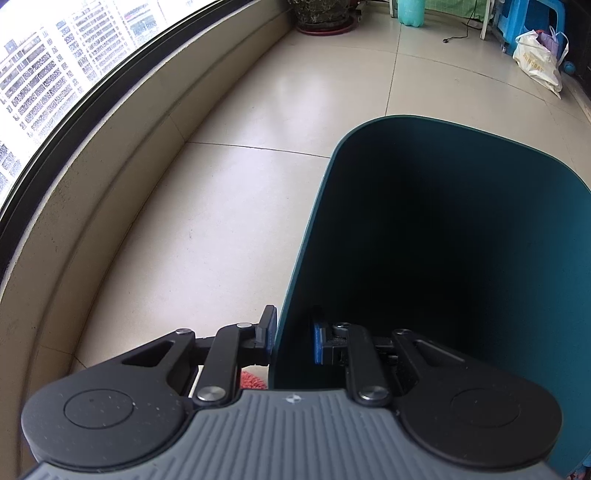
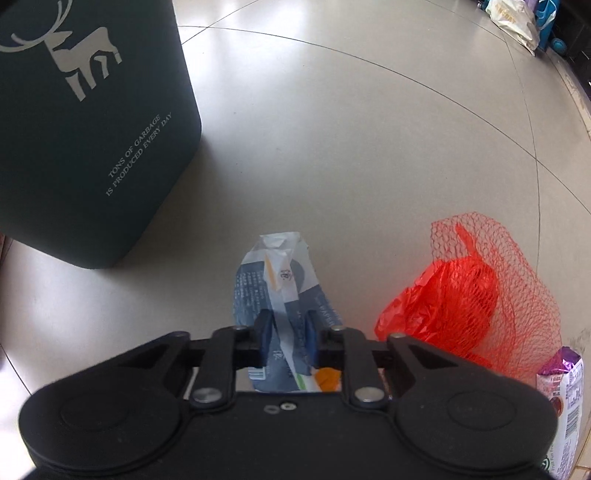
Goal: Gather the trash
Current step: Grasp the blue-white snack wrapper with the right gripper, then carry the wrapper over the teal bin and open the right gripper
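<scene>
A dark teal trash bin (image 1: 443, 229) stands on the tiled floor, and my left gripper (image 1: 293, 338) is shut on its near rim, one pad outside and one inside. The bin's inside is dark. In the right wrist view the same bin (image 2: 85, 140) shows a white deer print at the upper left. A crumpled blue and white wrapper (image 2: 280, 284) lies on the floor, and my right gripper (image 2: 288, 338) is shut on its near part, pads pressing on both sides.
A red net bag with a red plastic bag inside (image 2: 472, 291) lies right of the wrapper. A purple and white packet (image 2: 561, 398) sits at the far right. A window ledge (image 1: 110, 177) runs along the left; a white shopping bag (image 1: 539, 61) and a plant pot (image 1: 325, 18) stand far off.
</scene>
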A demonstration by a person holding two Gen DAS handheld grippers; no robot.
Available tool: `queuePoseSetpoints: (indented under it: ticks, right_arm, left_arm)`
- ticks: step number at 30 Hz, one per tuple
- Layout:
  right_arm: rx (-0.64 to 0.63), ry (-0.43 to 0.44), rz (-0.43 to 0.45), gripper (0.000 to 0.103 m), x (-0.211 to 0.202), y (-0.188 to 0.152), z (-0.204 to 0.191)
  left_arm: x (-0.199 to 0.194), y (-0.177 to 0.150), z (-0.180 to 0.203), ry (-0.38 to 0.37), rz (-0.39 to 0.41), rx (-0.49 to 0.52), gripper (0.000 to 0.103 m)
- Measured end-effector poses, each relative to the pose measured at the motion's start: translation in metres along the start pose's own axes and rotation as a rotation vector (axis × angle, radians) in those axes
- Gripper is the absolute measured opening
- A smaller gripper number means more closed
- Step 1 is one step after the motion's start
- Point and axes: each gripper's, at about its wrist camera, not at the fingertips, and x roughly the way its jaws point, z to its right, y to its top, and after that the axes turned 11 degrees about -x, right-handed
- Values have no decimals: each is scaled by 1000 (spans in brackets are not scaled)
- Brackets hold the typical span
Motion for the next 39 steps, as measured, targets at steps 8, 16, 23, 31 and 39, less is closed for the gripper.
queuePoseSetpoints:
  ticks: [8, 16, 23, 31, 39]
  right_arm:
    - [64, 20, 79, 2, -62, 1, 11]
    - [120, 105, 256, 2, -197, 42, 16]
    - [111, 206, 402, 2, -288, 96, -5]
    - [49, 243, 368, 2, -263, 136, -51]
    - [9, 213, 252, 2, -213, 144, -78]
  left_arm:
    - [3, 1, -8, -21, -2, -14, 19]
    - [7, 2, -18, -33, -11, -27, 19]
    - [8, 4, -21, -39, -23, -23, 19]
    - [0, -6, -20, -38, -48, 44, 19]
    - [-4, -10, -22, -65, -97, 60, 19]
